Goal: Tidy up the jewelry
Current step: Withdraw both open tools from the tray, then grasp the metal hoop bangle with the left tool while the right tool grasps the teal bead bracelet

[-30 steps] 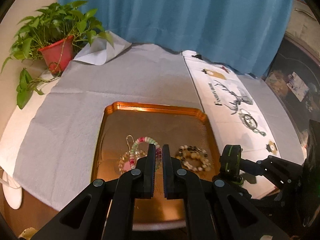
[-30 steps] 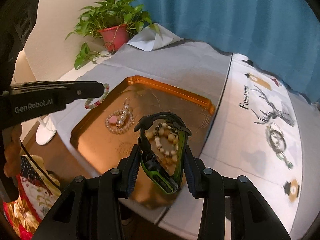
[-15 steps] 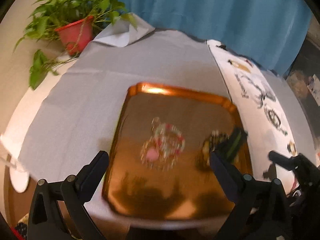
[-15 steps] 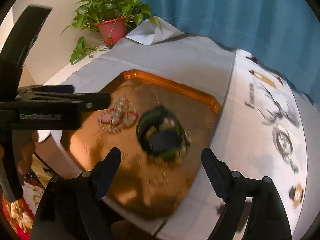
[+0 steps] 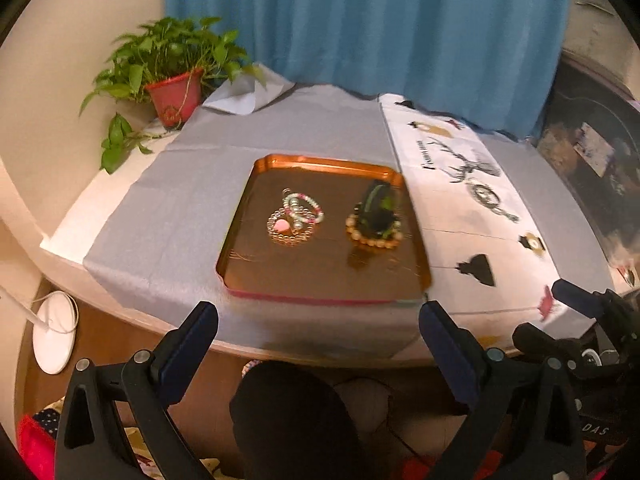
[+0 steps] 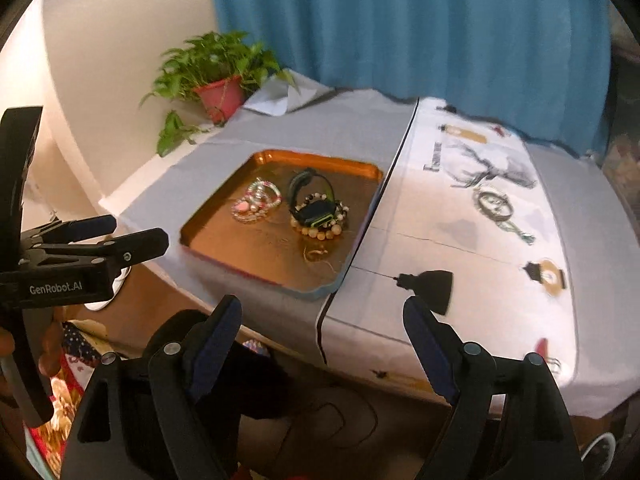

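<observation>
A copper tray (image 5: 324, 280) (image 6: 260, 256) sits on the grey cloth. In it a pink and green bead bracelet (image 5: 303, 208) (image 6: 264, 194) lies on a pearl piece with a pink heart (image 5: 282, 226) (image 6: 242, 208). To the right a black and green watch (image 5: 376, 210) (image 6: 314, 204) rests on a tan bead bracelet (image 5: 374, 240) (image 6: 320, 232). My left gripper (image 5: 318, 344) is open and empty, held back off the table's front edge. My right gripper (image 6: 322, 340) is open and empty, also below the front edge.
A potted plant (image 5: 174, 80) (image 6: 218, 80) stands at the table's far left corner. A white printed cloth (image 5: 460, 184) (image 6: 480, 208) covers the right side. A blue curtain (image 5: 360, 20) hangs behind. The left gripper shows in the right wrist view (image 6: 80, 256).
Both grippers opened and let go: the bead bracelet and the watch now lie in the tray. Both grippers then pulled back from the tray past the table edge.
</observation>
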The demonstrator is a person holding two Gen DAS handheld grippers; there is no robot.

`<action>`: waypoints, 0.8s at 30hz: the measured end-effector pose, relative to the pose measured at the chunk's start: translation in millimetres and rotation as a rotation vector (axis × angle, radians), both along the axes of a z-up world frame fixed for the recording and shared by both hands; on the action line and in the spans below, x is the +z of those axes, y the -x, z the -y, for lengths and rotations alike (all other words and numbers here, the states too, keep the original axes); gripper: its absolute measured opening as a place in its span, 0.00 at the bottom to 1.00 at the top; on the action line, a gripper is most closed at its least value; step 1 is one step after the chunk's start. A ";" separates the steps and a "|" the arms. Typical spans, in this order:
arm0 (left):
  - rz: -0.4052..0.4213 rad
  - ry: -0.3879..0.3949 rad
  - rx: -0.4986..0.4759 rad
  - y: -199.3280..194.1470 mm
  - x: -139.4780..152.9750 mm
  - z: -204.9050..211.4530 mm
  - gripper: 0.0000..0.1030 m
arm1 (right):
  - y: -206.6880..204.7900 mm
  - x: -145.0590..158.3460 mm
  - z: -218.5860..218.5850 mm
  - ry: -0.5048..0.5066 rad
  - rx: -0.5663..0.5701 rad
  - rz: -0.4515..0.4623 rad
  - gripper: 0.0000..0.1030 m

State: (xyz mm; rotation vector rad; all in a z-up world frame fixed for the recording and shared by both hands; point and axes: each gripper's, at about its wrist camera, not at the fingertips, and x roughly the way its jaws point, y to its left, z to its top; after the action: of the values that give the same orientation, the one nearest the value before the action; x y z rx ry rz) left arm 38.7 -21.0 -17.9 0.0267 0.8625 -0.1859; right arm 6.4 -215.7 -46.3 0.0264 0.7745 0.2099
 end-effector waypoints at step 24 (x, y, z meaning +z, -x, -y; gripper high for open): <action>0.146 -0.071 -0.098 96.1 55.1 47.0 0.97 | 113.6 44.3 30.1 -0.059 -0.074 0.167 0.82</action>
State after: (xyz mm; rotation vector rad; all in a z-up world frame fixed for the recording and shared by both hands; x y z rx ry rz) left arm -57.3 -68.0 37.2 0.1470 0.7227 -0.2419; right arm -107.2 -245.8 -1.9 0.0920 0.5996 0.1624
